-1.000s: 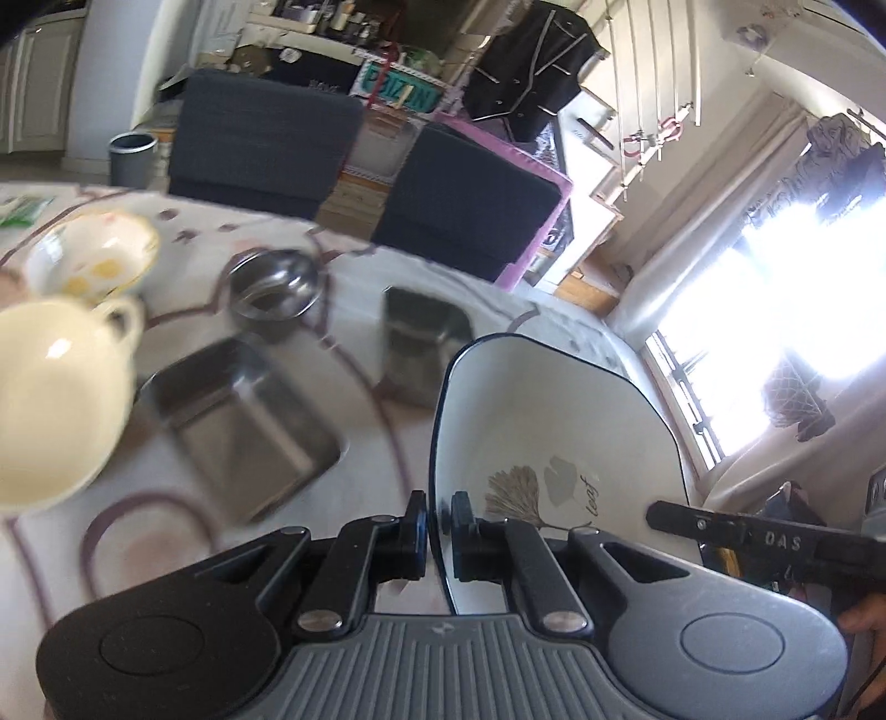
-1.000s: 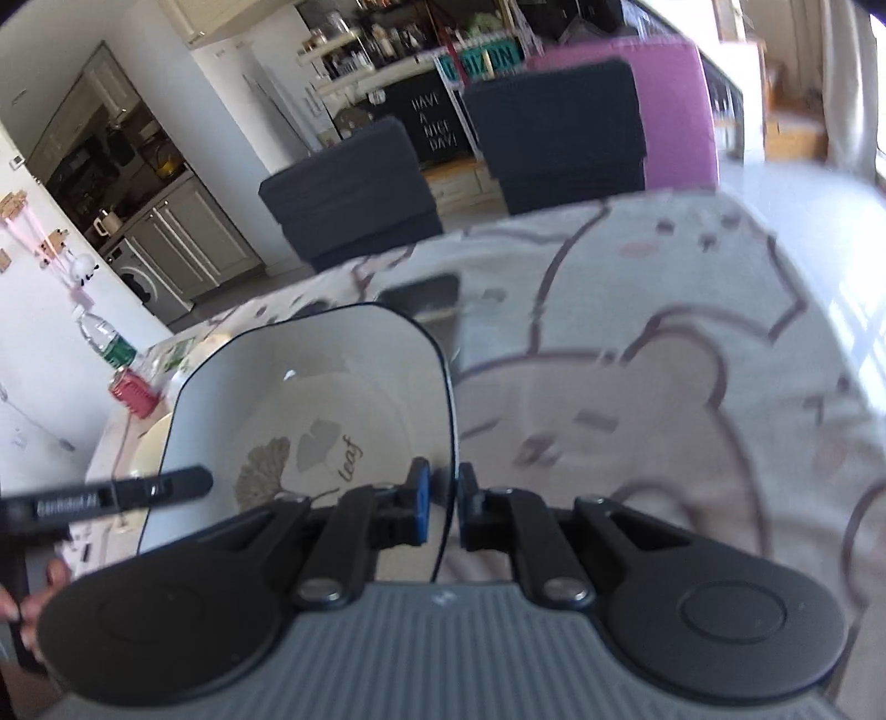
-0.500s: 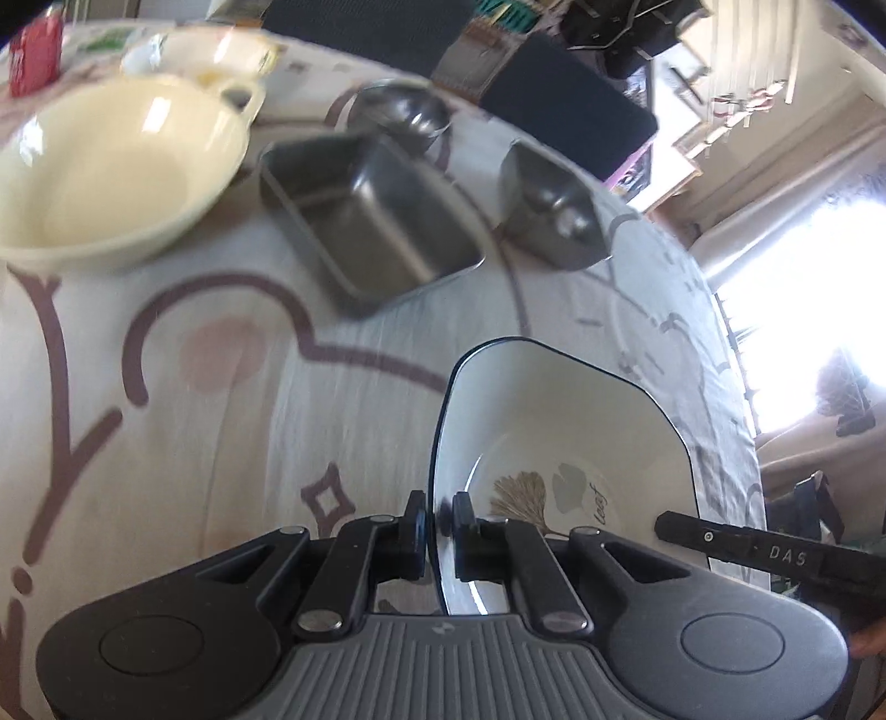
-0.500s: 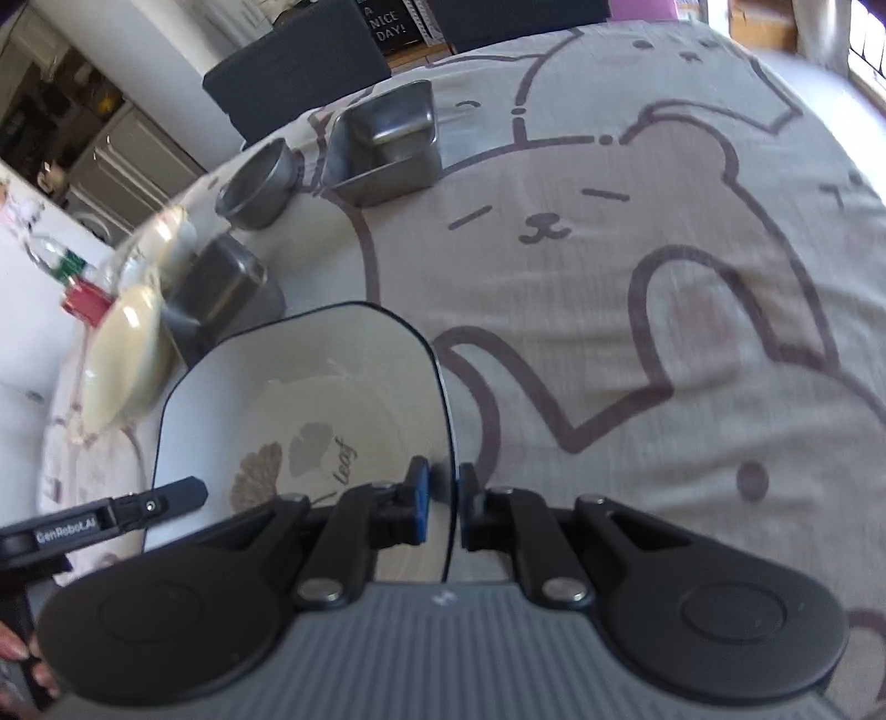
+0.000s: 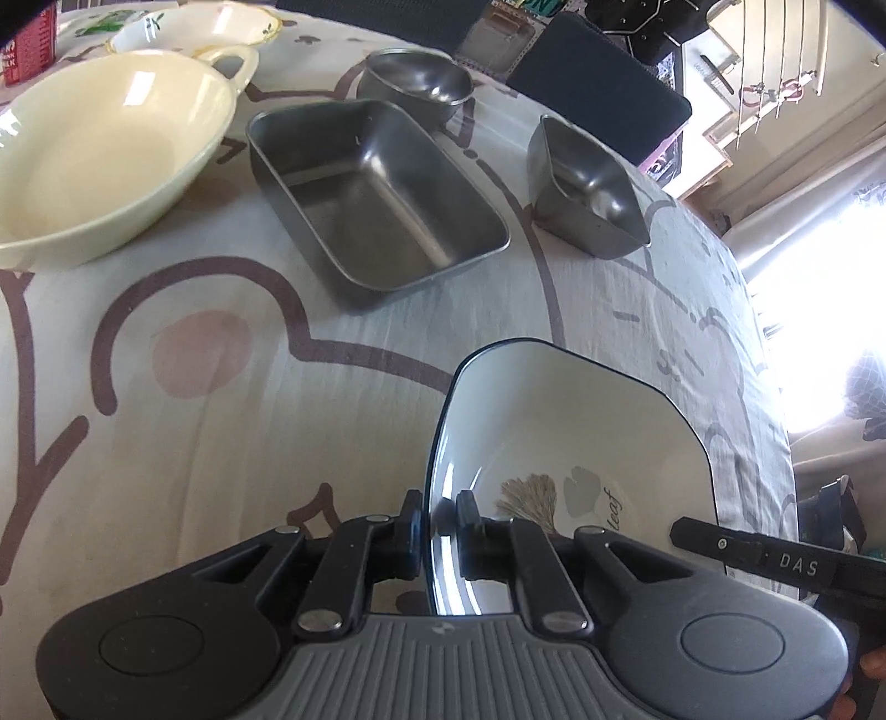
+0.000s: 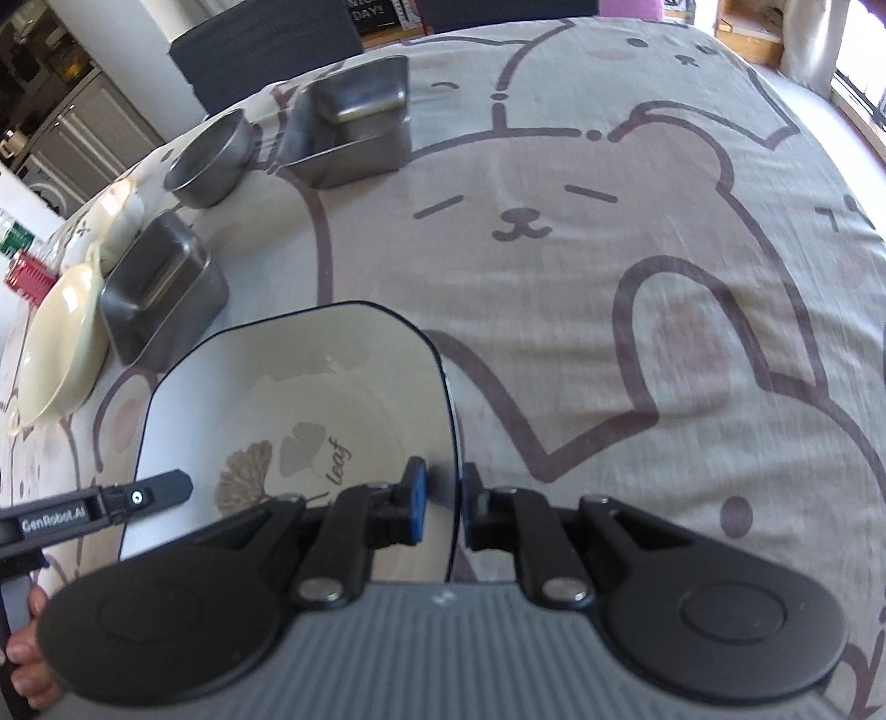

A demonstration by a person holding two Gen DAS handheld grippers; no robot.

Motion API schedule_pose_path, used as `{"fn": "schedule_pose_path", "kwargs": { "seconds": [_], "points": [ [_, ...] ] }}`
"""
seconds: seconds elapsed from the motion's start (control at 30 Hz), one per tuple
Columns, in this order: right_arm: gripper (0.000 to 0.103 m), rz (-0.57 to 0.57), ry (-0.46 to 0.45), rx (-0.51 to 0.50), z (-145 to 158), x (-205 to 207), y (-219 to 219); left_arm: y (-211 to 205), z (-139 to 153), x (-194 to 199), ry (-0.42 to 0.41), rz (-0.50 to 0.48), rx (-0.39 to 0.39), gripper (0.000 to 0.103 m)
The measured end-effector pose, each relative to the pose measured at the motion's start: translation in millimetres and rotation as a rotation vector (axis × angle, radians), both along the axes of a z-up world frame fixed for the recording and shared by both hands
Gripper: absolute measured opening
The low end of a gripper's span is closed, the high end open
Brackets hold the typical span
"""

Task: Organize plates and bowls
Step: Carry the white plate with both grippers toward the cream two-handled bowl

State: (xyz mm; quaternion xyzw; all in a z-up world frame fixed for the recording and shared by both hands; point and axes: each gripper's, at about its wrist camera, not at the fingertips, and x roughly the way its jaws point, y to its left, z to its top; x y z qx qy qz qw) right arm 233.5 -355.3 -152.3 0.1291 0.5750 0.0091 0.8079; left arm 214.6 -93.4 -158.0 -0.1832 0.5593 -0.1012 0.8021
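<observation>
Going from the left, the cream bowl (image 5: 94, 149) is sitting near the far left edge of the surface (image 5: 221, 443), with a patterned bowl (image 5: 194, 27) just behind it; next along are the large steel tray (image 5: 376, 194), the round steel bowl (image 5: 415, 83) behind that, and the small steel tray (image 5: 587, 188) a little apart to the right. None of these are stacked or nested, so as a judgement the sorting is sitting at an early stage, with most pieces waiting to be grouped. The square white plate (image 5: 570, 443), printed with a leaf motif, is being carried between both tools: the left claw (image 5: 437, 534) is closed down on its left rim, one finger on each side, and the right claw (image 6: 443, 509) is pinching the opposite rim the same way. Whether the plate is touching the cloth cannot be told. To the right, the bear-print cloth is lying bare across a broad stretch, offering plenty of room to set the plate down. The surface is curving away to its edge on the far right, toward the bright window, so a drop-off is waiting there.
</observation>
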Motion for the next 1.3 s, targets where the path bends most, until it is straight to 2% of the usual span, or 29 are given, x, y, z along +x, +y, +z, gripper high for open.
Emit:
{"fn": "schedule_pose_path", "kwargs": {
  "seconds": [0.43,0.57,0.97,1.3],
  "points": [
    [0.018,-0.002,-0.008,-0.058,-6,21,7,-7,-2,2,-0.01,-0.021,0.028,0.014],
    [0.015,0.017,-0.005,-0.11,-9,24,13,-11,0,2,-0.033,-0.051,0.062,0.014],
    [0.013,0.061,-0.025,-0.097,-8,20,9,-8,-2,7,-0.014,-0.077,0.042,0.014],
    [0.013,0.078,-0.019,-0.085,-8,17,9,-9,2,9,-0.028,-0.103,0.069,0.015]
  ]
}}
